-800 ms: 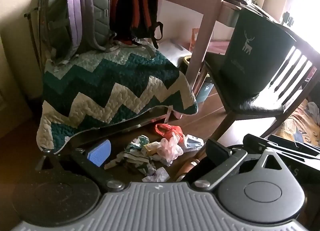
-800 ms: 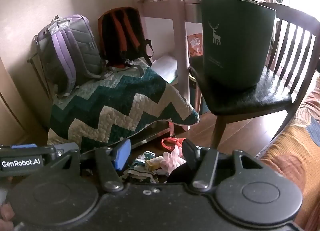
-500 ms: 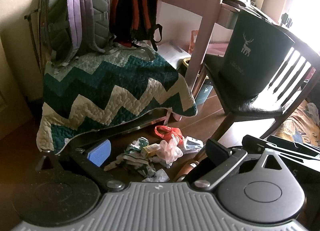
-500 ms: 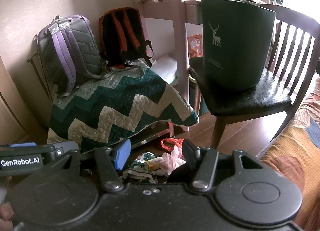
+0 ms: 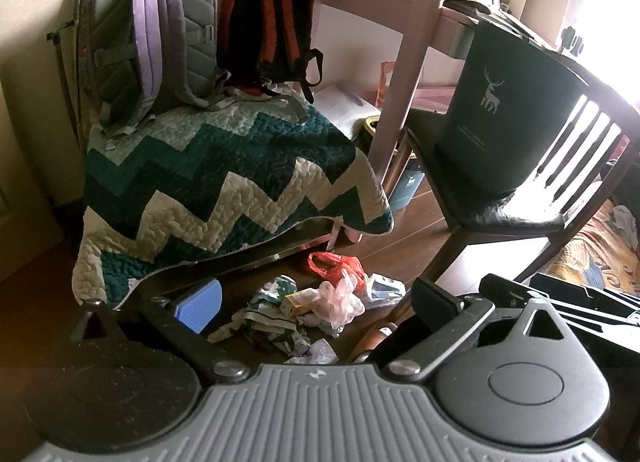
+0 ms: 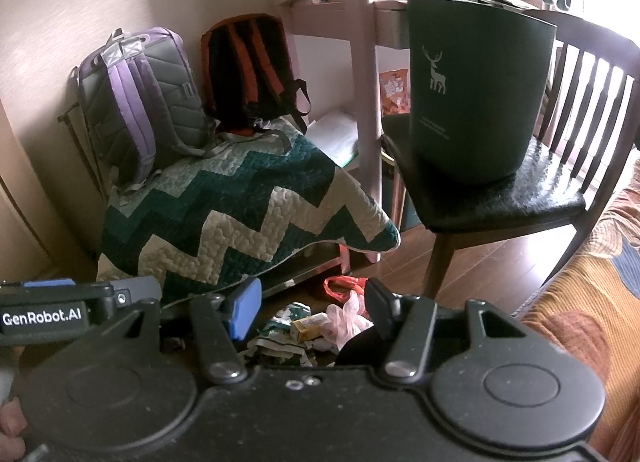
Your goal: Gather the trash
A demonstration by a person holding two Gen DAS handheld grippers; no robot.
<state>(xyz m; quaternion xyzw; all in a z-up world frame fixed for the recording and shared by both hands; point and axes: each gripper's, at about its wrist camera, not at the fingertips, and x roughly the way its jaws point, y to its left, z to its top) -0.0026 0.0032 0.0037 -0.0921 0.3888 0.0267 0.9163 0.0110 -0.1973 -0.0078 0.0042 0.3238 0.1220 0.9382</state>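
Loose heap of crumpled paper wrappers, a small yellow carton and thin pink plastic film (image 5: 320, 310) on the dark wooden floor (image 5: 404, 258), just ahead of and below both tools. Left tool (image 5: 316, 304) and right tool (image 6: 310, 308): fingers spread wide, nothing held. The litter looks light, soft and crushable; a bunched fold of film or wrapper probably offers the surest hold, whereas flat scraps may slide.

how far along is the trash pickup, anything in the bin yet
Nothing looks collected yet. The trash pile, with a red bag, pink plastic and crumpled wrappers, lies on the wooden floor. The left gripper and right gripper are both open and empty, aimed at the pile. The green bin stands on the chair; its inside is hidden. All picking remains.
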